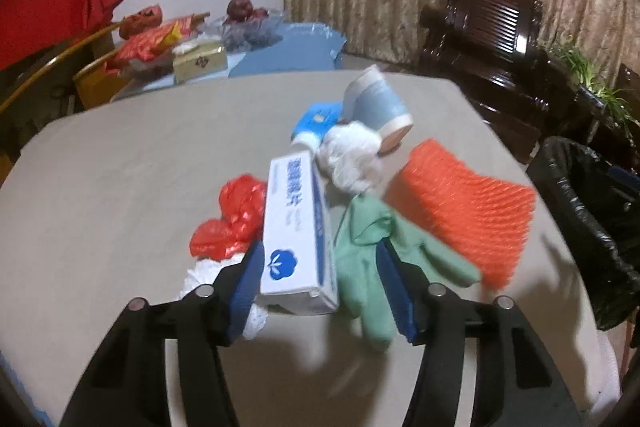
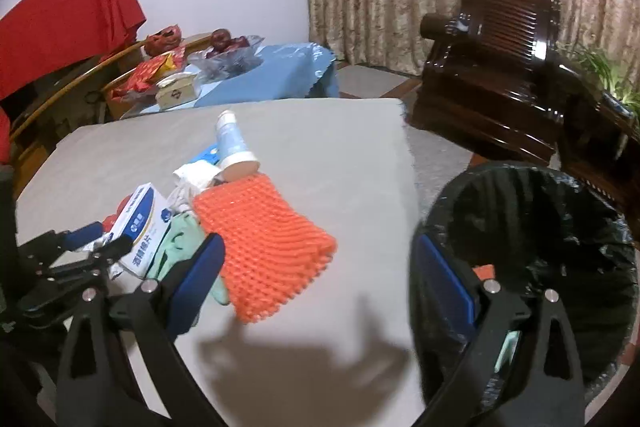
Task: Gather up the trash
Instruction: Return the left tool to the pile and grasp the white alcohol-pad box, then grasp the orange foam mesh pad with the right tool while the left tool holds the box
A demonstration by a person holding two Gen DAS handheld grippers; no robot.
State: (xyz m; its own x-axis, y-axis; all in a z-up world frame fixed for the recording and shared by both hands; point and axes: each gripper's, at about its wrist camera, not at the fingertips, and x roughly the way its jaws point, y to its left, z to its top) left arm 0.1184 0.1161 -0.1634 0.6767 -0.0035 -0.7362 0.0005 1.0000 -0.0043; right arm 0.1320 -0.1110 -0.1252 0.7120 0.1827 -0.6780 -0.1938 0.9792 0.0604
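Left tool [image 1: 320,283]: fingers apart, straddling the near end of the white-and-blue carton [image 1: 294,231] at lower centre; not clamped.
Right tool [image 2: 316,279]: wide apart, empty, between the orange foam net [image 2: 256,243] and the black-lined bin [image 2: 532,251] at lower right.
Trash: heaped mid-desk [image 1: 112,163].
Risk: green glove [image 1: 368,259] lies against one finger, so closing may pinch both.
Risk: carton is propped on the red bag [image 1: 236,215], so it could tip.

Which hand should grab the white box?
Probably the left. The left gripper is open with its fingers either side of the white box. The right gripper is open nearer the orange net and bin.
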